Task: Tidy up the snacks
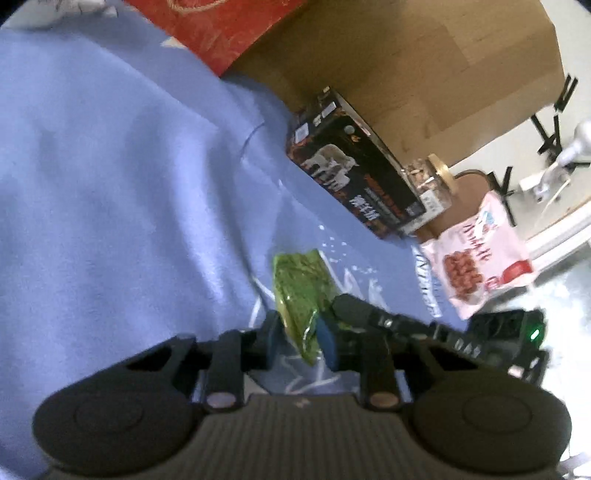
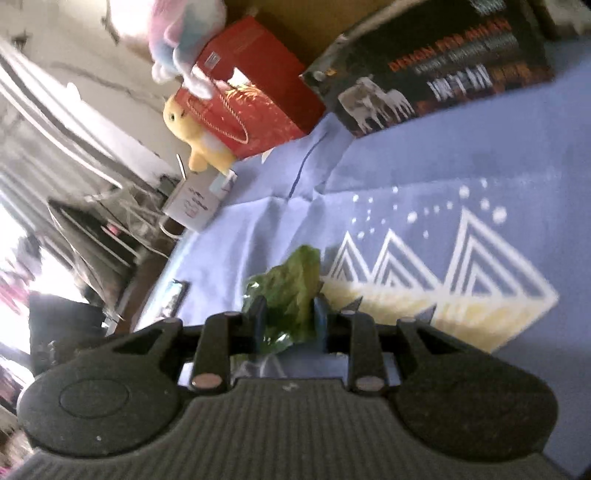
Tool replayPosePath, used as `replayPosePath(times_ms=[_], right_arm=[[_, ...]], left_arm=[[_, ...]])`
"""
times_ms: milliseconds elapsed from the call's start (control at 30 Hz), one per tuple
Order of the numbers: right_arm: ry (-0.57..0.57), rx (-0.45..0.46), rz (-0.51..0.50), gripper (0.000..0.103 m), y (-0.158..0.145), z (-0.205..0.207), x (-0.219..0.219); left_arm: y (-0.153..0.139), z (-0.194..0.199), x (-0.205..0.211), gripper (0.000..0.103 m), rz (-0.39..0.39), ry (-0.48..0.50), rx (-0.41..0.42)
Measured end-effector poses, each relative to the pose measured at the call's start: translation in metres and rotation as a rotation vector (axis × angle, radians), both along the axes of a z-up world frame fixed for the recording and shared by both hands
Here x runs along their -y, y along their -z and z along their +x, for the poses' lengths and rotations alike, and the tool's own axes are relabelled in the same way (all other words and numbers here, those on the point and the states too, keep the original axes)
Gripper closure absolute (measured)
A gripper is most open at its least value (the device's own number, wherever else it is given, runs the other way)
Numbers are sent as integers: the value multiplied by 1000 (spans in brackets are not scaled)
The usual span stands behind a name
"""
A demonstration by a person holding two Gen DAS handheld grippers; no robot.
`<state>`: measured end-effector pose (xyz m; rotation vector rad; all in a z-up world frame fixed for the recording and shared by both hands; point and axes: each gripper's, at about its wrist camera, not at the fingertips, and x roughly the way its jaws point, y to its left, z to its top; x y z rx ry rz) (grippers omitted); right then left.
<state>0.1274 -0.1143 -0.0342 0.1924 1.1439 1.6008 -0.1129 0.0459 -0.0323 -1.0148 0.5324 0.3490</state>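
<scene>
A green snack packet (image 1: 301, 291) hangs above the blue cloth (image 1: 110, 203). My left gripper (image 1: 299, 334) is shut on its lower end. My right gripper (image 2: 290, 321) is shut on the same green packet (image 2: 291, 291) from the other side; its black finger (image 1: 369, 314) shows in the left wrist view beside the packet. A black snack box (image 1: 354, 177) lies on the cloth by a cardboard box; it also shows in the right wrist view (image 2: 436, 70). A pink snack bag (image 1: 480, 254) sits at the cloth's right edge.
A large cardboard box (image 1: 424, 66) and a red gift bag (image 1: 221, 26) stand behind the cloth. A glass jar with a wooden lid (image 1: 432, 184) lies beside the black box. A yellow plush toy (image 2: 199, 136) and a white bag (image 2: 192, 203) sit at the cloth's far side.
</scene>
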Motion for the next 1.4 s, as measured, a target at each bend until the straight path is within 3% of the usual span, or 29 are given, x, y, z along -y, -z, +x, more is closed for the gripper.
replayPosePath(times_ms=[100, 200, 267, 567, 733, 900, 967, 1033, 1133, 1267, 1400], right_arm=[[3, -2, 26, 71, -1, -1, 7], [18, -38, 51, 80, -6, 6, 8], [36, -1, 88, 81, -20, 10, 10], [230, 184, 203, 81, -82, 75, -11], [296, 253, 188, 81, -89, 115, -50], [298, 378, 132, 75, -79, 120, -91], [322, 480, 121, 66, -76, 112, -97], [383, 562, 134, 66, -80, 105, -91], [435, 562, 175, 66, -87, 91, -64], [485, 552, 193, 66, -92, 61, -21], [503, 487, 160, 66, -78, 29, 28]], left_arm=[[-8, 4, -2, 91, 18, 1, 12], [-16, 14, -6, 91, 16, 16, 31], [-28, 23, -10, 91, 43, 37, 45], [-104, 153, -37, 90, 299, 152, 32], [-109, 207, -60, 90, 397, 122, -14], [-89, 234, -83, 87, 471, 59, -142], [-87, 235, -81, 85, 538, 18, -202], [-90, 229, -75, 85, 586, -7, -220], [-100, 210, -56, 84, 657, -48, -243], [-111, 182, -15, 72, 749, -82, -272], [-114, 151, 29, 67, 784, -84, -280]])
